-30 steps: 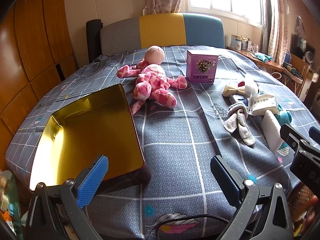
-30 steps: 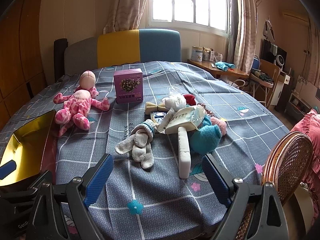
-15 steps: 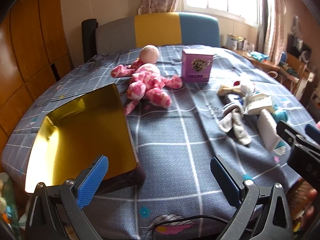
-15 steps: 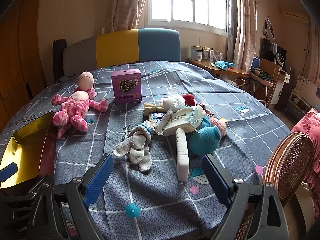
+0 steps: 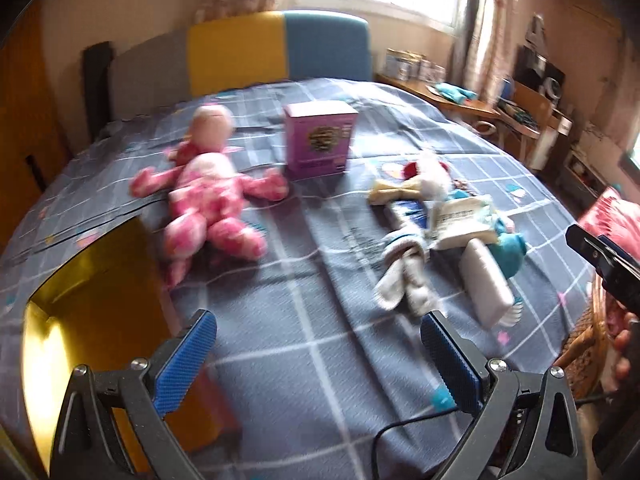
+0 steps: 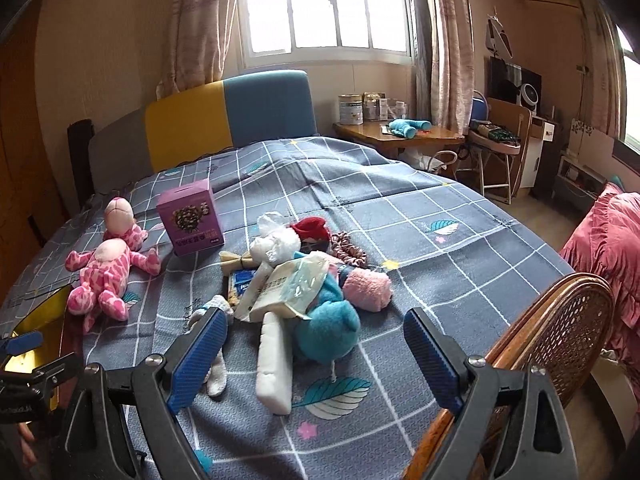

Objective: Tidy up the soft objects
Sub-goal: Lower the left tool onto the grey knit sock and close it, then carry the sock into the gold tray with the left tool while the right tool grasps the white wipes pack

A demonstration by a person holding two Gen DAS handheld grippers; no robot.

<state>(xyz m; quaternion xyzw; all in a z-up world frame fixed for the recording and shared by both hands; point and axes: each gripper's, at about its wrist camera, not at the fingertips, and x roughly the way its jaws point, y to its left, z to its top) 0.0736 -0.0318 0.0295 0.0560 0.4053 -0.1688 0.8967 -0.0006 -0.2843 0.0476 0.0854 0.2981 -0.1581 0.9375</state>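
So the bed (image 6: 400,216) fills most of both views, covered in a grey-blue grid sheet with little leaf and flower prints. Behind it, upper middle, is a headboard (image 6: 224,120) in grey, yellow and blue panels. A wicker chair (image 6: 560,320) pokes in at lower right of the right wrist view.

Lower left of the left wrist view is a box with a shiny gold inside (image 5: 92,312), sitting open on the sheet. Just above it, centre-left, lies the pink spotted doll (image 5: 208,200), face up with limbs spread. A purple carton (image 6: 190,222) stands upright just right of the doll; there's print on its front but it's too small to read.

The pile of soft stuff sits mid-frame in the right wrist view: a teal plush (image 6: 328,324), a pink fuzzy roll (image 6: 366,290) touching it, a long white pad (image 6: 274,364) lying on the sheet, a tissue pack (image 6: 290,286) on top with dark lettering I can't make out, a white plush (image 6: 274,246), a red knit bit (image 6: 310,228), a scrunchie (image 6: 348,250) and grey-white socks (image 5: 400,280) at the pile's left edge.

Left gripper (image 5: 318,364): blue pads spread wide, nothing between them, hovering over bare sheet between the gold box and the socks. The left view is motion-blurred. Right gripper (image 6: 316,360): also wide apart, holding nothing, with the white pad and teal plush showing in the gap.
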